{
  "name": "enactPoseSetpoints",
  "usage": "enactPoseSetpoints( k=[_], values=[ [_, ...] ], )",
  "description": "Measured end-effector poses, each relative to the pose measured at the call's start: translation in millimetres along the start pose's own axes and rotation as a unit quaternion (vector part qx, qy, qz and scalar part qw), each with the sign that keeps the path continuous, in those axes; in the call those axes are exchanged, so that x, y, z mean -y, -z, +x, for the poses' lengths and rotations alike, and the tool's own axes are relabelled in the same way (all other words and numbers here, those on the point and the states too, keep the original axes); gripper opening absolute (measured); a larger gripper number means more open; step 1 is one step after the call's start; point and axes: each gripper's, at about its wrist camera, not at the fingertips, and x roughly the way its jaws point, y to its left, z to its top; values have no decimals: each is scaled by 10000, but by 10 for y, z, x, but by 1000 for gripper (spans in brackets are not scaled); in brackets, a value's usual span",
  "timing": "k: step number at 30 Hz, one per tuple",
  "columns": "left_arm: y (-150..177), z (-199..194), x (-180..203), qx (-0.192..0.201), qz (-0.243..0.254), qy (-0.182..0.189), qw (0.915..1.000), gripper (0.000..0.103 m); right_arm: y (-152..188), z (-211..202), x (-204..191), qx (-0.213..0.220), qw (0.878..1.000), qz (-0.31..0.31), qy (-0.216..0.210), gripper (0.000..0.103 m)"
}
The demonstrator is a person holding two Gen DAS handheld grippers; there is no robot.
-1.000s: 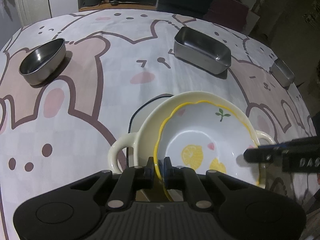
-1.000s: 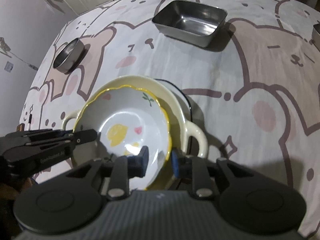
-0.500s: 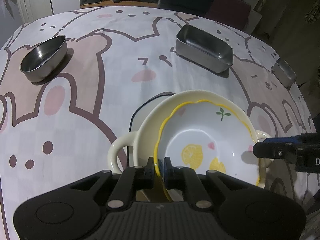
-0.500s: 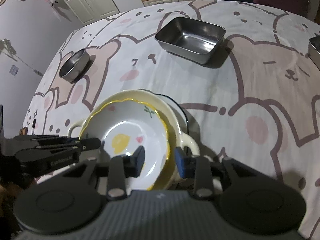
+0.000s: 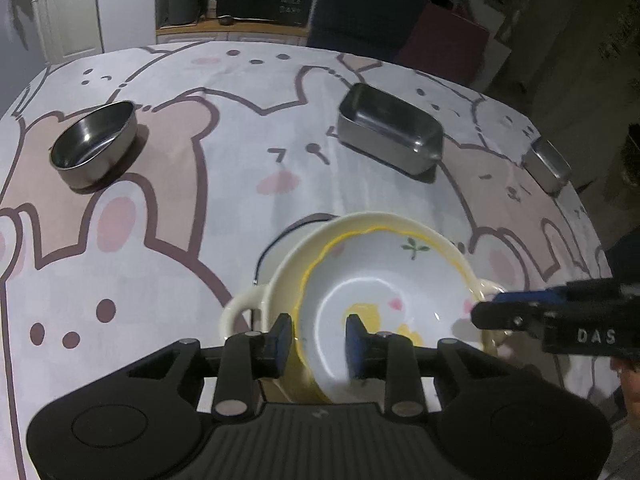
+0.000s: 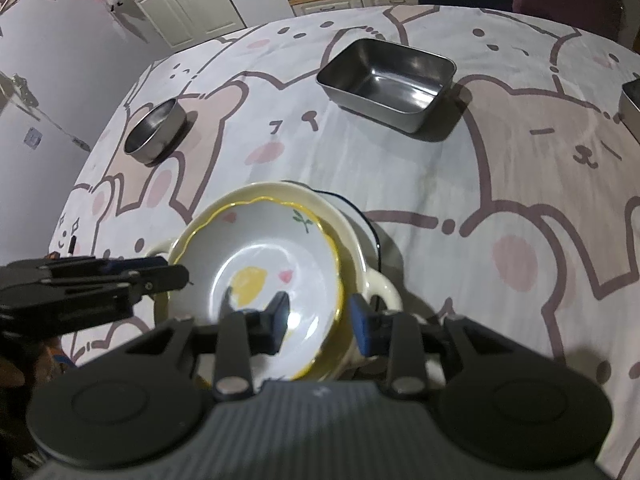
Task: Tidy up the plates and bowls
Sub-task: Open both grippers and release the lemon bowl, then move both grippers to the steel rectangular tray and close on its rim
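My left gripper has just let go; its jaws and those of the right gripper stand released astride the lemon bowl, nested askew in the handled bowl near the counter's near edge. Lifting away carelessly could snag its rim and tip it.

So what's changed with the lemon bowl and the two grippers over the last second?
The left gripper has just been opening: it was pinched on the rim of the lemon bowl and now stands clear of it, rim between the pads. The right gripper widened slightly earlier and also straddles the rim without pressing. The lemon bowl stays nested in the cream handled dish; the round steel bowl and steel tray are unmoved.
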Motion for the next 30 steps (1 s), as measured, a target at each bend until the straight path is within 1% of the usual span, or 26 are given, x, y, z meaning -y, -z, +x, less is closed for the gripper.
enactPoseSetpoints(
  k=[5,9,10,11,13,14,15,16,17,18,20,22,23,24,25,26,30],
  values=[
    [31,-17,68,-11,112,-1,9999,37,25,-33,-15,29,10000,-53,0,39],
    [30,-74,59,73,84,-16,9999,41,49,-91,-18,102,9999,-92,35,39],
    [29,-95,62,105,84,-23,9999,43,57,-111,-28,133,9998,-124,61,40],
    [29,-117,68,139,93,-34,9999,45,64,-138,-38,174,9997,-174,87,41],
    [24,-173,89,234,150,-79,9996,53,84,-198,-51,259,9993,-236,91,46],
    [18,-198,103,282,180,-102,9994,59,92,-231,-54,302,9992,-253,79,49],
    [11,-229,121,347,217,-121,9991,62,101,-275,-59,358,9989,-284,66,53],
    [4,-257,137,407,252,-126,9988,68,107,-310,-62,417,9986,-312,62,57],
    [-5,-288,154,486,288,-139,9983,76,112,-357,-62,495,9982,-338,66,63],
    [-14,-315,174,562,325,-165,9978,81,119,-408,-59,587,9976,-361,72,70],
    [-40,-374,227,746,454,-254,9959,101,116,-502,-36,778,9960,-416,108,77],
    [-79,-426,301,925,626,-334,9932,103,115,-612,-12,1010,9936,-468,178,81],
    [-103,-443,334,991,693,-356,9920,103,110,-667,9,1132,9922,-471,218,87],
    [-134,-455,369,1057,744,-359,9910,103,98,-714,34,1252,9907,-461,256,95],
    [-167,-462,398,1118,770,-331,9902,103,88,-768,68,1411,9886,-440,296,100],
    [-199,-467,425,1169,773,-296,9897,103,81,-801,106,1546,9865,-420,334,103],
    [-378,-400,524,1333,738,-102,9883,103,-25,-886,308,1880,9807,-164,506,103]
  ],
)
